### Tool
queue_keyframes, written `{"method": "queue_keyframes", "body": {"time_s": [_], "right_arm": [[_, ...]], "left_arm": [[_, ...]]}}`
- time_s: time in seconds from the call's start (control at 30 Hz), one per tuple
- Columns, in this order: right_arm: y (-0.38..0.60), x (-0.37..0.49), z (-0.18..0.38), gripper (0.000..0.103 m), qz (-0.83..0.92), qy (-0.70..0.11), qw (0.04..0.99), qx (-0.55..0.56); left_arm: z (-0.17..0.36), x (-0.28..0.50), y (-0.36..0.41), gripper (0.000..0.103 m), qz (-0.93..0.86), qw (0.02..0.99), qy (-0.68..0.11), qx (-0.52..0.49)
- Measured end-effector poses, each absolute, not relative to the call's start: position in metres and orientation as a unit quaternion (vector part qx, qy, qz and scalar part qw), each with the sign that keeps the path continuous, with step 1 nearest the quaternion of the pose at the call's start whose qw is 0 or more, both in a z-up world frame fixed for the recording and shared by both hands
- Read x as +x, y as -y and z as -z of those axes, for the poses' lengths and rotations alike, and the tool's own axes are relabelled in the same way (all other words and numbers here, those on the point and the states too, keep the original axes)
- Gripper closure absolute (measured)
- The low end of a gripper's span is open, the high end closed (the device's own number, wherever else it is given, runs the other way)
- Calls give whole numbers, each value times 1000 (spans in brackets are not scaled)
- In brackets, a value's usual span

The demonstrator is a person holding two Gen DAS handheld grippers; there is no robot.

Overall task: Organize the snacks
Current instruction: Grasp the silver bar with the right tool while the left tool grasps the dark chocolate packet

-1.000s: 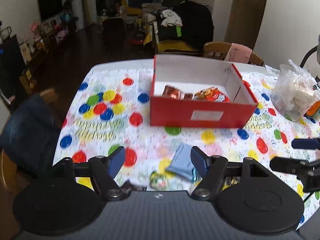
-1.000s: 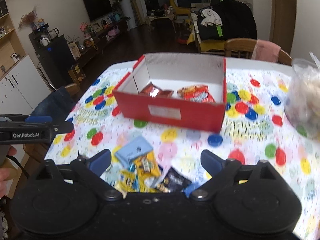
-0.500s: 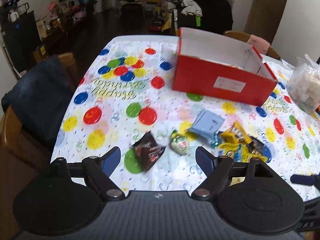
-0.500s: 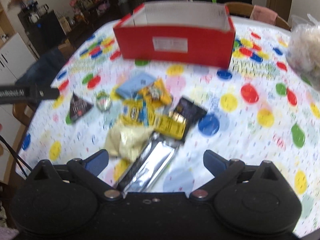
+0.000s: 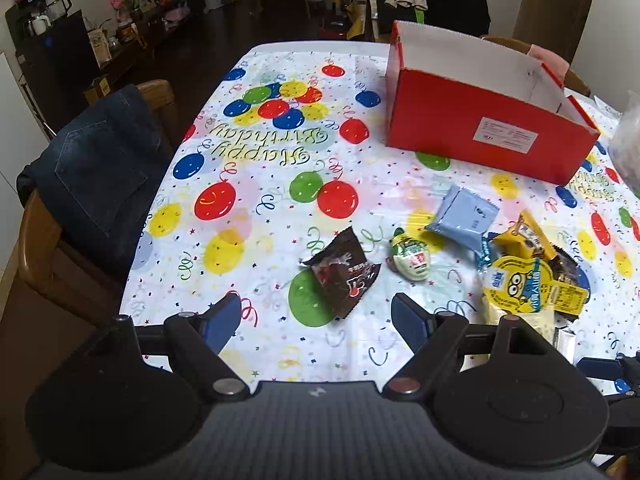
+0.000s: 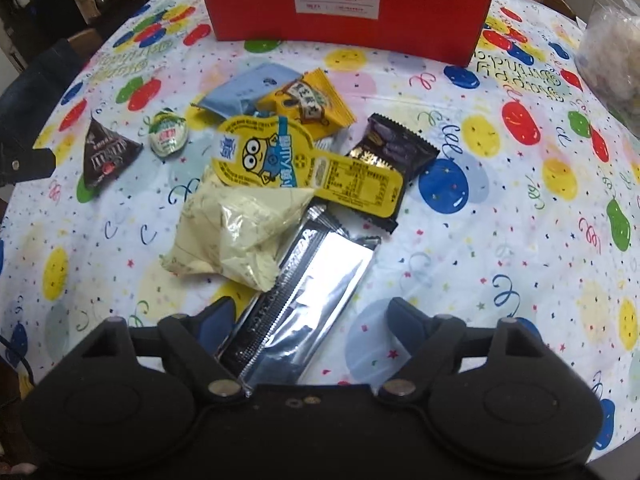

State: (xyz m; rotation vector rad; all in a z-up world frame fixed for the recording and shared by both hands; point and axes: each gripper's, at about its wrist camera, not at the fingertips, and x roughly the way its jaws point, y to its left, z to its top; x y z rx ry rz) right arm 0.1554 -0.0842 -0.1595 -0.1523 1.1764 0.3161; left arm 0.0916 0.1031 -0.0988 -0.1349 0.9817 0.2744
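A red open box (image 5: 488, 136) stands at the far side of the table; it also shows in the right wrist view (image 6: 344, 4). Loose snacks lie in front of it: a dark triangular packet (image 5: 344, 272), a small round green-white snack (image 5: 410, 256), a light blue packet (image 5: 464, 216), a yellow minion packet (image 6: 280, 160), a pale yellow bag (image 6: 240, 232), a silver bar wrapper (image 6: 304, 304) and a dark packet (image 6: 394, 152). My left gripper (image 5: 316, 320) is open and empty, just short of the dark triangular packet. My right gripper (image 6: 308, 320) is open, its fingers on either side of the silver bar wrapper's near end.
A balloon-print cloth (image 5: 256, 184) covers the table. A clear plastic bag of food (image 6: 612, 44) sits at the right. A wooden chair with a denim jacket (image 5: 96, 168) stands at the table's left edge. More chairs stand behind the box.
Both grippers have pulled back and lowered toward the near snacks. The right gripper now straddles the silver wrapper's end; the left now faces the dark triangular packet. Both stay open.
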Motion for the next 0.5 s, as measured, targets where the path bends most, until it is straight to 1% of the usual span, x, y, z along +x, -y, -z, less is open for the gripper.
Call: {"method": "queue_keyframes", "body": {"time_s": [0.07,0.1,0.17,0.3,0.5], "right_arm": [[81,155,161,23,-149,-551,817,-80],[80,154,161,26,-152,-550,817,-84],[79,154,160,28,-157,-550,816,-88],[79,152,158,39,-162,-552,812,-97],[88,148,155,54,-168,-552,811,-101]], "left_arm": [[102,95,-105,21,-127,868,-474,-69],[103,96,-106,21,-124,867,-476,-72],[107,101,-106,21,-116,865,-483,-69],[115,113,-106,21,-101,858,-499,-69],[129,135,-116,21,-94,843,-519,-107]]}}
